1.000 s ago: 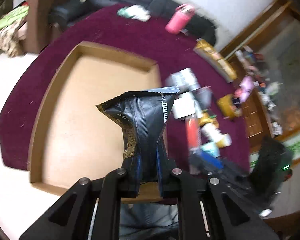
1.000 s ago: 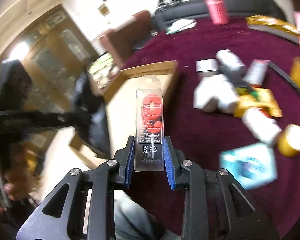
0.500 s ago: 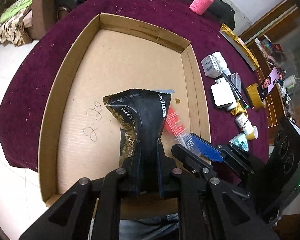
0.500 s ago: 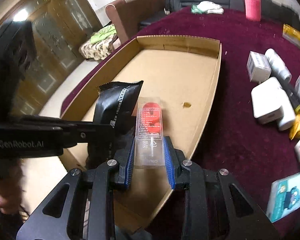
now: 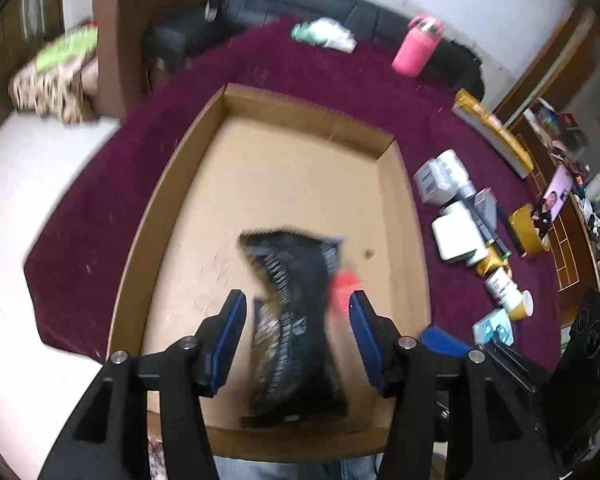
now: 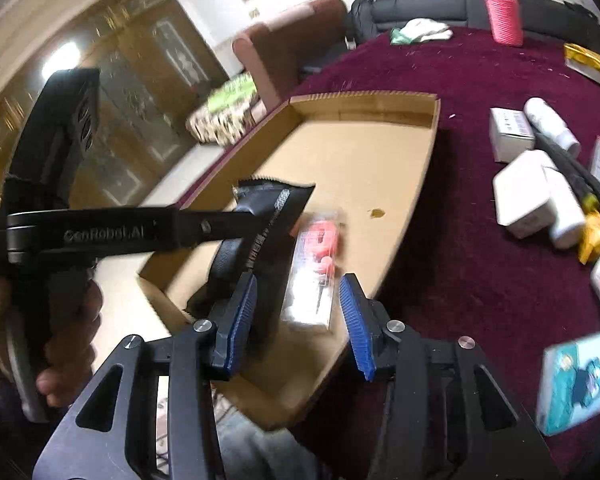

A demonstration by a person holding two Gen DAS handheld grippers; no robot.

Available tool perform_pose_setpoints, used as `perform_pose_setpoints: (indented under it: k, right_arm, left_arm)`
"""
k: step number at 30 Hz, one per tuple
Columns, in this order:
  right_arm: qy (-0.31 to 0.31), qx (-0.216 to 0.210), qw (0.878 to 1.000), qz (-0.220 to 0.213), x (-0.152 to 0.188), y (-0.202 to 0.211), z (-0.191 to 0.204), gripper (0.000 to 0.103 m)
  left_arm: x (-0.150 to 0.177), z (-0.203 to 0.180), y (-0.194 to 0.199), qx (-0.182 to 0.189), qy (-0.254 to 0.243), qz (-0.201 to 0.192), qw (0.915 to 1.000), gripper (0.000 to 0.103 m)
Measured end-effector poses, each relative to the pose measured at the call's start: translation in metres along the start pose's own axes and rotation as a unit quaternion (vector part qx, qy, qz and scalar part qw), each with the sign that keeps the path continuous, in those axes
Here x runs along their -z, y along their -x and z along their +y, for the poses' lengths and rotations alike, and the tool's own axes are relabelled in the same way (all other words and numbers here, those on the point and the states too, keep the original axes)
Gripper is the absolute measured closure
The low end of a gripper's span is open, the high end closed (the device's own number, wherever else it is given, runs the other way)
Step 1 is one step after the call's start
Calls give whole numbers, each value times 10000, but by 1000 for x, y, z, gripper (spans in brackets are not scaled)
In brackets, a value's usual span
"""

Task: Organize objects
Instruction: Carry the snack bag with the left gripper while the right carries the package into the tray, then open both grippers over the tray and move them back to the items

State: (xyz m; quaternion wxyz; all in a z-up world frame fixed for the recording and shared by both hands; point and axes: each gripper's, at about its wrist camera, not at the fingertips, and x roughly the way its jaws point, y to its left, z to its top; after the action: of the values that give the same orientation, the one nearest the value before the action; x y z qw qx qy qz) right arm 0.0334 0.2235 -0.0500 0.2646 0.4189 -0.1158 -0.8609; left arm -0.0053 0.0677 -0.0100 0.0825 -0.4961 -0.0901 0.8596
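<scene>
Change: both claws have just been opening; half a second ago each was clamped on its item, and now both items sit loose between spread pads.
Left claw (image 5: 296, 332): its jaws stand wide apart, blue pads clear of the black snack pouch (image 5: 294, 320) on either side; nothing is gripped.
Black snack pouch: blurred, over the near end of the cardboard tray (image 5: 172, 208), its lower end at the tray's near wall; whether it is resting on the floor of the tray or dropping, I cannot tell.
Right claw (image 6: 300, 312): its jaws are spread too, pads not touching the clear blister pack (image 6: 314, 276) with a red item inside.
Clear blister pack: just beside the pouch on its right, over the near right part of the tray, also blurred.
Cardboard tray: shallow and open-topped, on the worktop (image 5: 140, 152) with a maroon cloth, toward its near left edge.
Other items: a cluster of white boxes (image 6: 520, 196), bottles and packets lies on the cloth to the right of the tray; a pink bottle (image 5: 416, 50) stands near the far edge.
Person: a hand (image 6: 72, 344) grips the left tool's handle, seen in the right wrist view.
</scene>
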Motion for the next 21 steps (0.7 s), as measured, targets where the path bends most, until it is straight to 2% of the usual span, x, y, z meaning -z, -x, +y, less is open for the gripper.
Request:
perform_pose_setpoints:
  k: [1,2,3,6,8,11,14,17,21]
  right_arm:
    - [15,-25,10000,-42,2,7,-2,55]
    - [-2,88,9999,-72,4,15,-6,47]
    - [-47,197,9997,-159,8,24,-11,44]
    - [-285,113,9993,-221,19,47,-33,44]
    - [-293,354,9983,-364,26,65,-46,44]
    - [-386,609,9963,-459,30,88,-67,44]
    - [-496,1045,9919,-516,38,105,-90,44]
    - [-664,1405,9863,-549,45,116,-113,44]
    - [-962,1758,9782,-545,50,130,-146,44]
  left_arm:
    - [0,-8,4,77,-70,-101,9999,42]
    - [0,-17,6,227,-157,-165,9995,34]
    - [2,-24,7,390,-241,-176,9988,29]
    - [8,-48,4,1180,-435,-35,9921,26]
    - [13,-66,-5,1502,-527,154,9871,26]
    - [20,-88,-18,1556,-701,317,9848,26]
    - [25,-109,-33,1643,-873,468,9814,26]
    - [31,-132,-45,1878,-1102,737,9732,26]
    - [41,-158,-57,1745,-1534,826,9691,26]
